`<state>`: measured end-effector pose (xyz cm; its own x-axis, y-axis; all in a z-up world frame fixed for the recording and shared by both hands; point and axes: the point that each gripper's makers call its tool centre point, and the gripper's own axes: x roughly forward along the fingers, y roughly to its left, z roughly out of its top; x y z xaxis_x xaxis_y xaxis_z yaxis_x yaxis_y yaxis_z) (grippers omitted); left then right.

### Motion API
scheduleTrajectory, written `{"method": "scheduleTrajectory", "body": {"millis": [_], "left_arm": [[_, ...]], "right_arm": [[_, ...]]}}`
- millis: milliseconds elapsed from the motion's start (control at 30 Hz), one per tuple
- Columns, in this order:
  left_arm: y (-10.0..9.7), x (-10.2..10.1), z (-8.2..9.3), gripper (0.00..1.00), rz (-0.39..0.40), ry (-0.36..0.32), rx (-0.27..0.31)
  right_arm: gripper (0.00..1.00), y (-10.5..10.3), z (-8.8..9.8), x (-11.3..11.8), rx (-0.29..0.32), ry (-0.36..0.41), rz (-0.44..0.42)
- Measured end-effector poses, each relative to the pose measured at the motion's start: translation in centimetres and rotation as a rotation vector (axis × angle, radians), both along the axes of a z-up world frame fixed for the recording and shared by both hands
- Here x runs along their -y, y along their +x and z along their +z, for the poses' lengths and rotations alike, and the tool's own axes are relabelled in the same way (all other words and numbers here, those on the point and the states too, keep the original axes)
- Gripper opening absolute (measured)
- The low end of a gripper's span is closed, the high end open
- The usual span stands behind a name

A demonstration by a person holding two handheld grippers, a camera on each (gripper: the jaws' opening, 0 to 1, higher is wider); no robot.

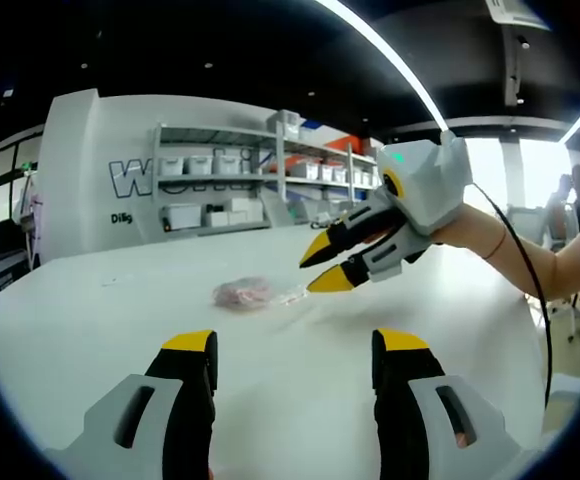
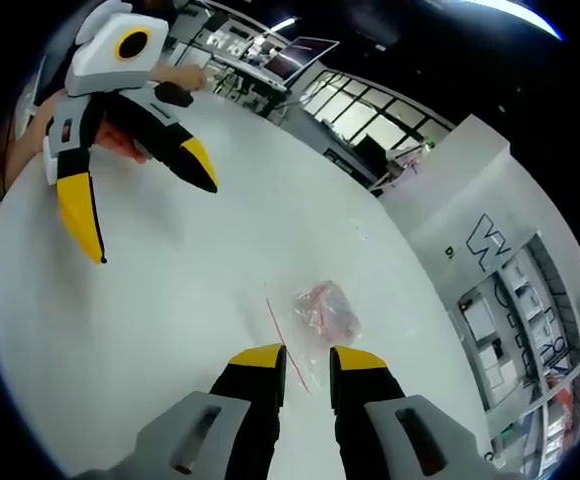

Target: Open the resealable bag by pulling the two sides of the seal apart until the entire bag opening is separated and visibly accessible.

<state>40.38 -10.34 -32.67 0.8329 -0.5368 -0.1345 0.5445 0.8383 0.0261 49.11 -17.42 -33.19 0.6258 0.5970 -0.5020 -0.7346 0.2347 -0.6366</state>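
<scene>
Nearest the lens in the left gripper view, the left claw point(image 1: 293, 352) stands with its yellow-tipped jaws wide apart and nothing between them, hovering over the white tabletop point(image 1: 120, 330). Beyond those tips, well apart from them, lies the resealable bag point(image 1: 243, 293), a small clear pouch with pinkish contents, flat on the tabletop. Further right, the right claw point(image 1: 324, 268) comes in from the side, held by a person's hand point(image 1: 470, 228); its two pointed jaws are parted a little and hold nothing, poised above the surface just past the bag. Shelving with white bins point(image 1: 225, 185) lines the far wall.

In the right gripper view, the right claw point(image 2: 307, 362) shows its jaws with a narrow gap between them, empty. The bag point(image 2: 325, 310) lies just ahead of the tips, its red seal strip point(image 2: 285, 335) running toward the gap. The left claw point(image 2: 150, 210) hangs spread open over the tabletop point(image 2: 120, 330) at upper left, well apart from the bag.
</scene>
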Motion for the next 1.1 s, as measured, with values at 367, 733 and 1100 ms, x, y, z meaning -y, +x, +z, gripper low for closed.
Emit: {"method": "scheduleTrajectory", "body": {"millis": [367, 733, 1100], "left_arm": [[0.01, 0.03, 0.11, 0.62, -0.001, 0.001, 0.005], [-0.02, 0.01, 0.15, 0.62, 0.000, 0.004, 0.008], [0.00, -0.08, 0.09, 0.61, 0.003, 0.009, 0.008]], "right_arm": [[0.12, 0.27, -0.19, -0.50, -0.001, -0.014, 0.019], [0.11, 0.29, -0.31, -0.75, 0.000, -0.028, 0.030], [0.11, 0.23, -0.47, -0.79, 0.014, -0.068, 0.050]]}}
